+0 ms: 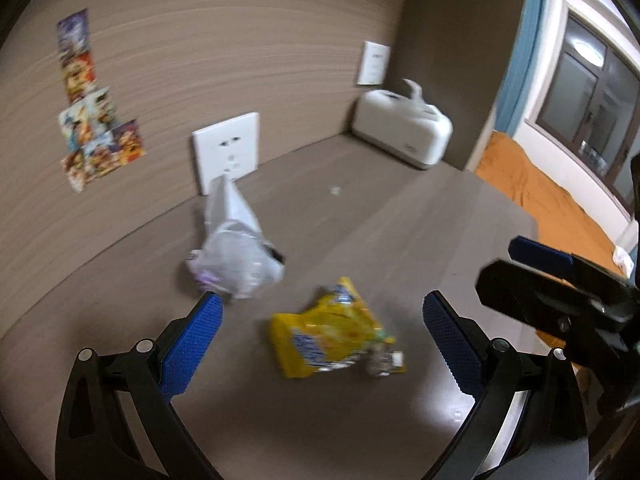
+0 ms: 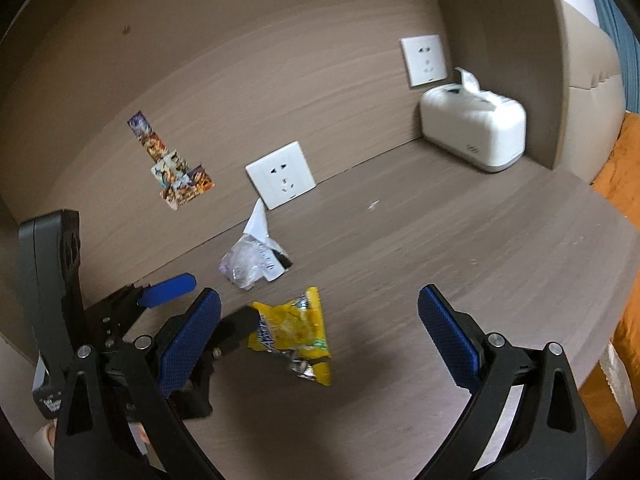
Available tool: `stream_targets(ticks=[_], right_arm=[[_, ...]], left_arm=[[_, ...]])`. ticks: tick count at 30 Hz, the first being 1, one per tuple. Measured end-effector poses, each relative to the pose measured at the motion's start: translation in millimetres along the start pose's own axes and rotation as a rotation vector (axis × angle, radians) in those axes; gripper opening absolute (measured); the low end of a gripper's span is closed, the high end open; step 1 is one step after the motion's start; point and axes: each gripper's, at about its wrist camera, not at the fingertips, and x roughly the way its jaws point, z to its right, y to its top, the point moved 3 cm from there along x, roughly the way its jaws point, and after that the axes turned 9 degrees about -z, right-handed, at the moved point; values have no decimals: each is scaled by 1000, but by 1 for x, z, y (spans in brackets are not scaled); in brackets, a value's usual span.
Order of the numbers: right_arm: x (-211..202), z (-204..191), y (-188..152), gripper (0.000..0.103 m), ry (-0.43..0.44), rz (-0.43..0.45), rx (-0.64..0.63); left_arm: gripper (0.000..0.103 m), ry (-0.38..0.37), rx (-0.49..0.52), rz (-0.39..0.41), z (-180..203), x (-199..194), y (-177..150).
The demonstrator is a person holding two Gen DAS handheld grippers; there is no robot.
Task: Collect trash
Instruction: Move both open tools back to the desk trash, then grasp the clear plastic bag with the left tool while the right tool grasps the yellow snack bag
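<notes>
A yellow snack wrapper [image 1: 328, 340] [image 2: 294, 332], torn open with foil showing, lies on the brown wood desk [image 1: 400, 240]. Just behind it sits a crumpled clear plastic bag [image 1: 236, 256] [image 2: 252, 260] near the wall. My left gripper [image 1: 323, 300] is open, and the wrapper lies between its blue pads. From the right wrist view, the left gripper [image 2: 228, 300] comes in from the left with one fingertip at the wrapper's left edge. My right gripper [image 2: 320, 298] [image 1: 498, 266] is open too, hovering just in front of the wrapper with nothing in it.
A white tissue box [image 1: 404, 132] [image 2: 472, 132] stands in the back right corner. Wall sockets [image 1: 226, 152] [image 2: 280, 174] and stickers [image 1: 92, 120] are on the back panel. A small white scrap [image 2: 374, 205] lies mid-desk. The desk ends at right beside orange bedding [image 1: 540, 200].
</notes>
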Motion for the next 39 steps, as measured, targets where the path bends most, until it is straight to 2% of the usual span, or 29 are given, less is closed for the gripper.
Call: stream_targets(ticks=[6,13,19,23,27,33,34,35,37,38,39], right_arm=[[26,-12,4,98,-3,-32,11],[62,-13,0,98,-26,-78,47],[83,-6,-5,98,-52,-108,80],[92,-9,-9,98,-81,-149,28],[98,-15,-15,98,-73,-185,-10],[117,-35,-22,98,-92,-224,-120],[121,-38,-24,93,-104,-232,-138],[124,-40,-26,91,-117,-238,-160],[126,-49,-29,63,-176,-214,-238],[126,-53,-29,58,-177,-212,-264],[126,-55,-29,53,-168,-209,-272]], left_arm=[[98,23,2,-19,-28,11,2],[98,89,77,-51,-52,40,7],[98,102,125,-69,-71,59,13],[98,109,145,-71,-76,68,15],[98,52,106,-72,-85,73,22],[98,77,146,-75,-80,86,33],[98,73,144,-71,-80,87,36],[93,65,139,-69,-82,90,38],[74,53,130,-88,-84,95,43],[66,51,126,-89,-84,97,45],[63,44,126,-86,-85,97,47]])
